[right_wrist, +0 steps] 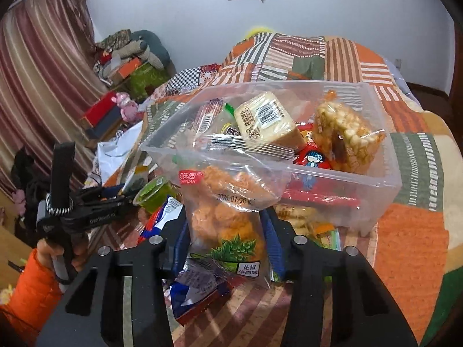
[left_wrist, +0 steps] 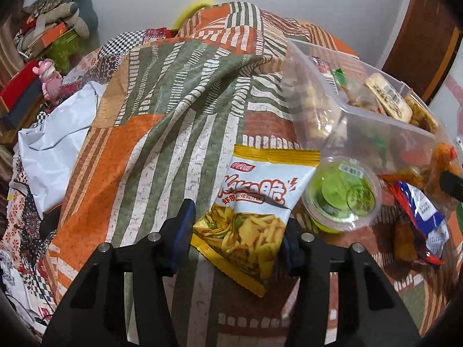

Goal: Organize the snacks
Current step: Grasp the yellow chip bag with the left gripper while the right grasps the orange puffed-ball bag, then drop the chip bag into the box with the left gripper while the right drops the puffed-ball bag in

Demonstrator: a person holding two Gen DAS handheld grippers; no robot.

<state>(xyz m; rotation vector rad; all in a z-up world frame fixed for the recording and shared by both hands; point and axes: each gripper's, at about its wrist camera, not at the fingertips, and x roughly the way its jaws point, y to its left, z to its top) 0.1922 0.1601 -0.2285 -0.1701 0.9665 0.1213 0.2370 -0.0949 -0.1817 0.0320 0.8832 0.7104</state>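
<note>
- Two packets in hand: left gripper (left_wrist: 235,231) is clamped on the yellow-and-white chip bag (left_wrist: 254,202), both pads against its sides; right gripper (right_wrist: 225,231) is clamped on the clear bag of orange puffs (right_wrist: 225,211).
- Neither is in the clear plastic bin (right_wrist: 385,173) yet. The bin sits at 12 o'clock from the right gripper, just beyond the puff bag, and at 1–2 o'clock from the left.
- Still loose on the bedspread (left_wrist: 144,144): the green jelly cup (left_wrist: 341,193) at 2 o'clock of the left gripper, touching the chip bag's edge, and the blue-red-white wrapper (right_wrist: 196,292) at 7 o'clock of the right gripper.
- Already binned: a barcoded cake block (right_wrist: 266,118), a corn-puff bag (right_wrist: 341,133), a red packet (right_wrist: 312,156), more underneath.
- Judgement: roughly past halfway; four items left, two already gripped.
</note>
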